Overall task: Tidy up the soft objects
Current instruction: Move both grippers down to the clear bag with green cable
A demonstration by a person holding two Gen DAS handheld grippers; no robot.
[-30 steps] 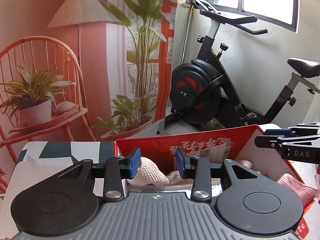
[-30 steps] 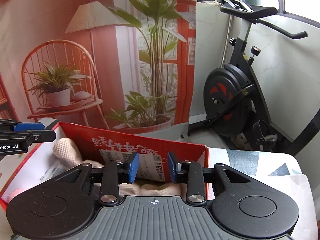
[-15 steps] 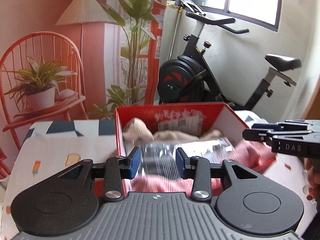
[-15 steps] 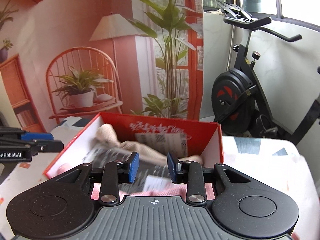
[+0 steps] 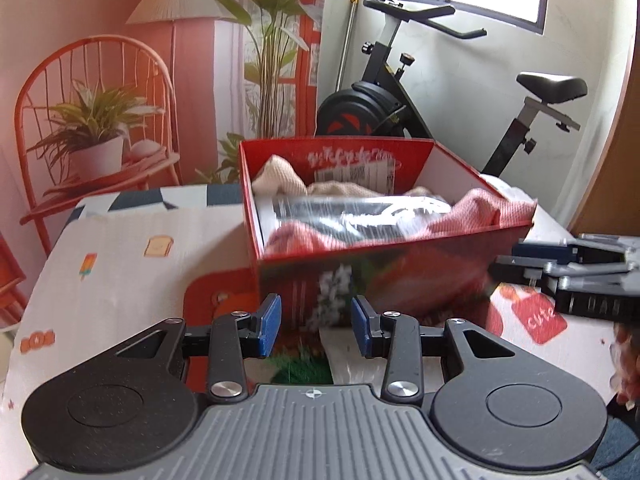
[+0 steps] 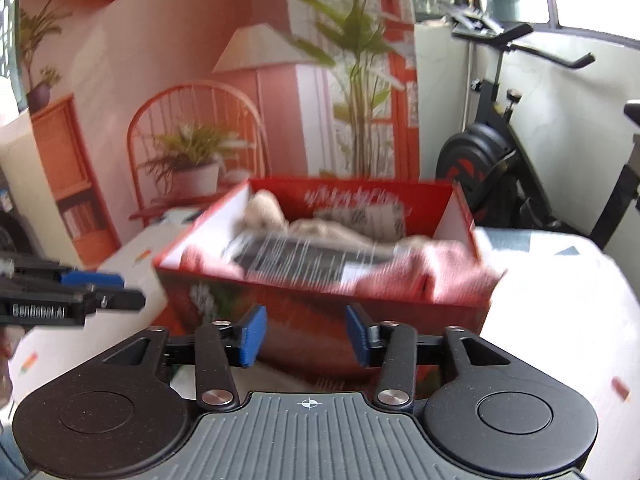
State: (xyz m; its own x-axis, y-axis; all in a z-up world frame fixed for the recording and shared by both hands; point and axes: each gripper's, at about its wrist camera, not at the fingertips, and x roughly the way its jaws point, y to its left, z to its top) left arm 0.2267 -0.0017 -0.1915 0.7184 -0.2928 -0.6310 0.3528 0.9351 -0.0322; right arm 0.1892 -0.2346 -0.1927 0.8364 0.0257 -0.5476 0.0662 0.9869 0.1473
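Observation:
A red cardboard box [image 5: 400,272] [image 6: 320,308] stands on the table. It holds a pink cloth [image 5: 488,212] [image 6: 444,268], a cream knitted cloth [image 5: 280,176] [image 6: 264,212] and a dark item in clear plastic wrap [image 5: 348,216] [image 6: 296,256]. My left gripper [image 5: 316,326] is open and empty, in front of the box's near wall. My right gripper [image 6: 303,334] is open and empty, also in front of the box. Each gripper shows at the edge of the other's view, the right gripper [image 5: 520,258] and the left gripper [image 6: 120,292].
The table has a white cloth with small prints [image 5: 120,264] [image 6: 560,312]. A red mat [image 5: 216,300] lies under the box. Behind stand a printed backdrop [image 5: 160,60] and an exercise bike [image 5: 384,96] [image 6: 488,152].
Both grippers have drawn back from over the box toward me. The box's inside and its front wall have come into view. Both stay open and empty.

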